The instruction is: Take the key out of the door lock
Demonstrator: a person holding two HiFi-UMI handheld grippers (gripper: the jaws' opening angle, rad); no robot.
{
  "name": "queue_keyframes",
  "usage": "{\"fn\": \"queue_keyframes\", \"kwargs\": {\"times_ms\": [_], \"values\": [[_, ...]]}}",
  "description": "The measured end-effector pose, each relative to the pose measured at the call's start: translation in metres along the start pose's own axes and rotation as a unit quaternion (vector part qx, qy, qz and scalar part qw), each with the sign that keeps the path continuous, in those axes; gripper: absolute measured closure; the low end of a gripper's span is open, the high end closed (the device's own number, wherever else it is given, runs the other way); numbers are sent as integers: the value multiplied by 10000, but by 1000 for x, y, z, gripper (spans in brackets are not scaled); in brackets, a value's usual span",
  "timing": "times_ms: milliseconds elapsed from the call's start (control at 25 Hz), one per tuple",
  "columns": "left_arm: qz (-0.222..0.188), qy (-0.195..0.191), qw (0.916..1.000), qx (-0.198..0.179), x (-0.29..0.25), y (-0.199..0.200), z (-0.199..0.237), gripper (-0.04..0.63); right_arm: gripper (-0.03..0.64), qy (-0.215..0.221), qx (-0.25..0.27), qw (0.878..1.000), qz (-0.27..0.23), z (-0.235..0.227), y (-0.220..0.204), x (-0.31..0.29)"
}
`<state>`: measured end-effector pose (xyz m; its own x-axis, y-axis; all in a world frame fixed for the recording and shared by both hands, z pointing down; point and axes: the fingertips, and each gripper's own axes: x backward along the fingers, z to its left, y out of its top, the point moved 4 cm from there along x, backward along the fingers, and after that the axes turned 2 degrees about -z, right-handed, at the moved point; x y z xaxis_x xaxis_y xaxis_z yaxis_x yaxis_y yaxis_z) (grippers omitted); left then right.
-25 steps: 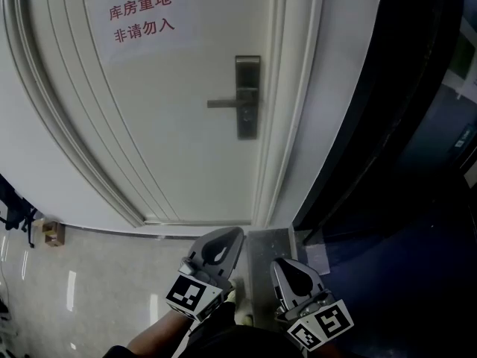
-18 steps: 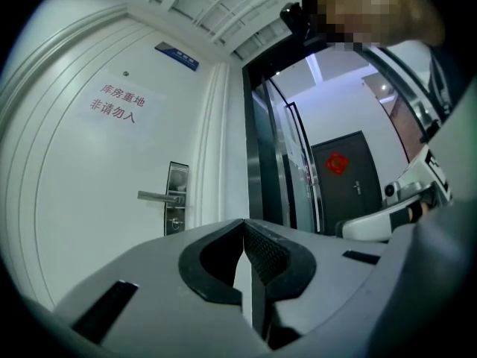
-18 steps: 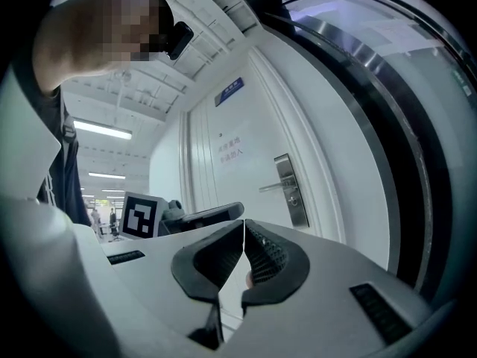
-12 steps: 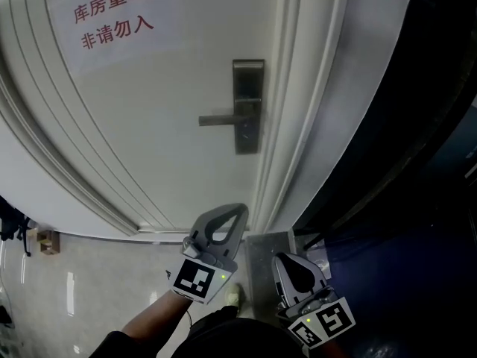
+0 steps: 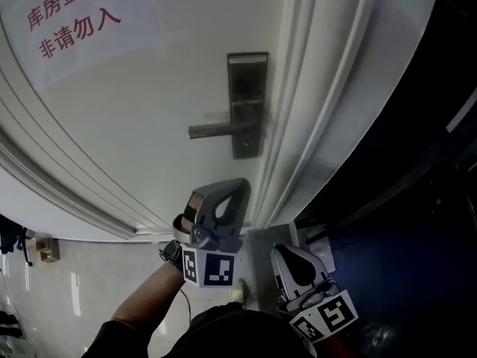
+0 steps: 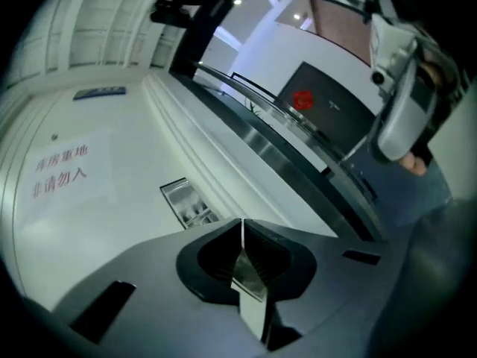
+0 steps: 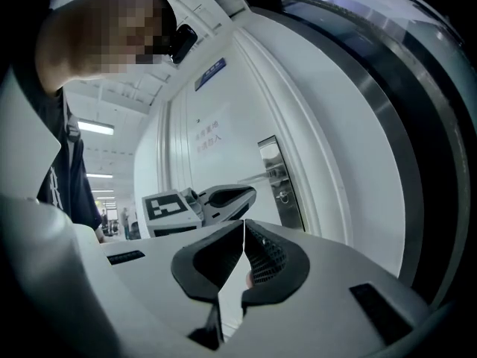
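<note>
On the white door a grey metal lock plate carries a lever handle pointing left. In the right gripper view a small fitting at the keyhole shows on the lock plate; I cannot make out the key. My left gripper is raised below the lock plate, apart from it, jaws shut and empty. The left gripper view has the lock plate just beyond the shut left gripper. My right gripper hangs lower, near the door frame, shut and empty, as the right gripper shows.
A paper sign with red characters hangs on the door's upper left. The door frame and a dark glass wall stand to the right. A metal threshold plate lies below. Pale floor tiles spread to the left.
The left gripper has risen toward the lock plate and the lock now looks larger and nearer. The right gripper has stayed low, almost still.
</note>
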<state>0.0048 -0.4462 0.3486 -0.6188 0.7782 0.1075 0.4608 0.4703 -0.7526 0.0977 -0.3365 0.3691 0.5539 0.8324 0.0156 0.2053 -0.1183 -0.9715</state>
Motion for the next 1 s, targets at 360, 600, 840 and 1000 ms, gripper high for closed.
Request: {"fn": "queue_keyframes", "kwargs": {"times_ms": [360,600,840,1000], "values": [[755,53,9609,-2662,-50,-41,-11,547,601,-160,-131,9997,-85,-21,1,-23],[934,70,9507,-2955,-73,-57,-4,508,600,-294,-211,9992,-186,-34,3,-27],[925,93,9436,-3178,-91,-62,3,508,600,-387,-237,9987,-210,-40,4,-30],[913,71,9387,-3324,-101,-68,3,508,600,-440,-266,9985,-199,-46,4,-32]]}}
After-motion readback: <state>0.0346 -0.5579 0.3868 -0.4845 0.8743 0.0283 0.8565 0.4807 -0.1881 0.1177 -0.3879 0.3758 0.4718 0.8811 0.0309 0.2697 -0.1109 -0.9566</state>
